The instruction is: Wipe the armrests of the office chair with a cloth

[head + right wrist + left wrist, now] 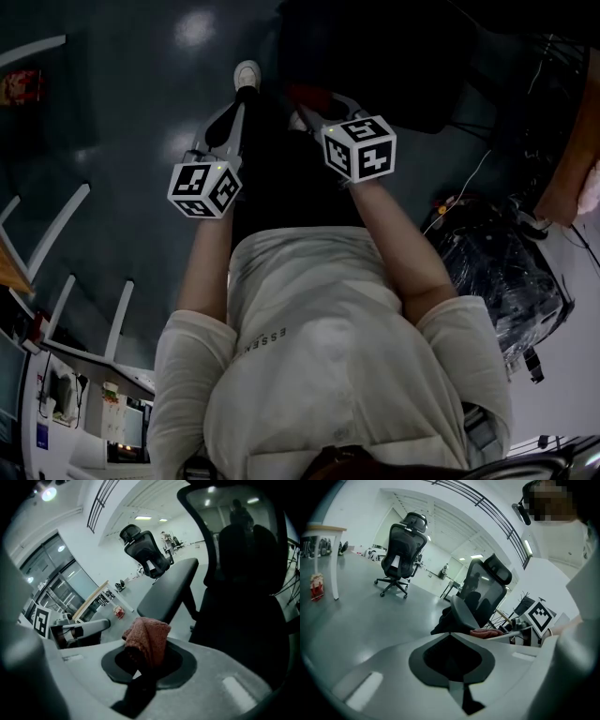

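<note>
— Where's the cloth?
— The nubbly reddish cloth [149,639] is bunched in folds, clamped in the right gripper's [143,665] jaws. The office chair's [243,602] smooth, flat, round-edged armrest [168,590] lies just beyond.
— And the left gripper [452,663]?
— Jaws together, nothing between them.

The cloth [146,639] is showing a dusty brick-red with a nubbly weave. The office chair [243,597] is reading black, its armrest [166,590] charcoal grey. The left gripper [451,633] and the right gripper [144,658] are both wearing pale grey shells around dark hollows. Each marker cube [204,187] is carrying black square patterns on white. The floor [112,122] is gleaming dark blue-grey. The person's shirt [328,356] is looking cream, the shoe [247,73] white.
</note>
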Demonstrator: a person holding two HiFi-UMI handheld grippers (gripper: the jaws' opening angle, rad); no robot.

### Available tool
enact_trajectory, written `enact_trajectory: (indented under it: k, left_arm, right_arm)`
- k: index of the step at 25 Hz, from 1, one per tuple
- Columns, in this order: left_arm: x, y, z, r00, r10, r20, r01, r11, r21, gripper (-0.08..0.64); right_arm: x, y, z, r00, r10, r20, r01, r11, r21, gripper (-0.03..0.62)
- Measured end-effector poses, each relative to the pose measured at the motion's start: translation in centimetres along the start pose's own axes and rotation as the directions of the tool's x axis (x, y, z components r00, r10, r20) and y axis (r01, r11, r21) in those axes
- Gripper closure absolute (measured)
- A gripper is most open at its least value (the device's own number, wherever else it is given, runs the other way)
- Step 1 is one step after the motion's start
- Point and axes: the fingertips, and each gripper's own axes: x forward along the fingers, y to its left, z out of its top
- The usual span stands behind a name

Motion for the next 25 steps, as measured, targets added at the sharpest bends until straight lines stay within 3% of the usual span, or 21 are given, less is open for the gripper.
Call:
enact_trajectory:
  k: [3, 6, 12, 15, 20, 25]
  left_arm:
    - [-0.1, -0.9, -0.5, 1.0, -0.008, 0.004, 0.008, 1.0, 0.004, 0.543]
    - [0.0, -2.0, -0.5, 1.0, -0.022, 0.008, 0.022, 1.0, 0.02, 0.543]
    - [0.1, -4.7, 1.6, 0.998, -0.059, 0.016, 0.058, 0.996, 0.066, 0.543]
    - [0.4, -7.2, 2.9, 0.994, -0.11, -0.004, 0.109, 0.988, 0.105, 0.543]
    - [1.2, -11.6, 4.6, 0.973, -0.222, -0.067, 0.231, 0.952, 0.203, 0.545]
    - [2.2, -17.0, 3.6, 0.938, -0.322, -0.128, 0.344, 0.904, 0.253, 0.545]
  right_arm:
    - [-1.6, -1.9, 0.2, 0.998, -0.047, 0.035, 0.047, 0.999, 0.009, 0.541]
    - [-3.4, -4.1, 0.3, 0.991, -0.107, 0.079, 0.101, 0.992, 0.076, 0.543]
    - [-7.5, -6.3, 0.2, 0.98, -0.162, 0.119, 0.148, 0.982, 0.114, 0.543]
    - [-10.1, -6.9, 0.0, 0.969, -0.2, 0.144, 0.178, 0.972, 0.151, 0.543]
    - [-14.3, -7.6, 0.0, 0.942, -0.271, 0.199, 0.228, 0.95, 0.214, 0.543]
    - [-18.9, -9.3, -1.7, 0.903, -0.355, 0.241, 0.281, 0.914, 0.292, 0.543]
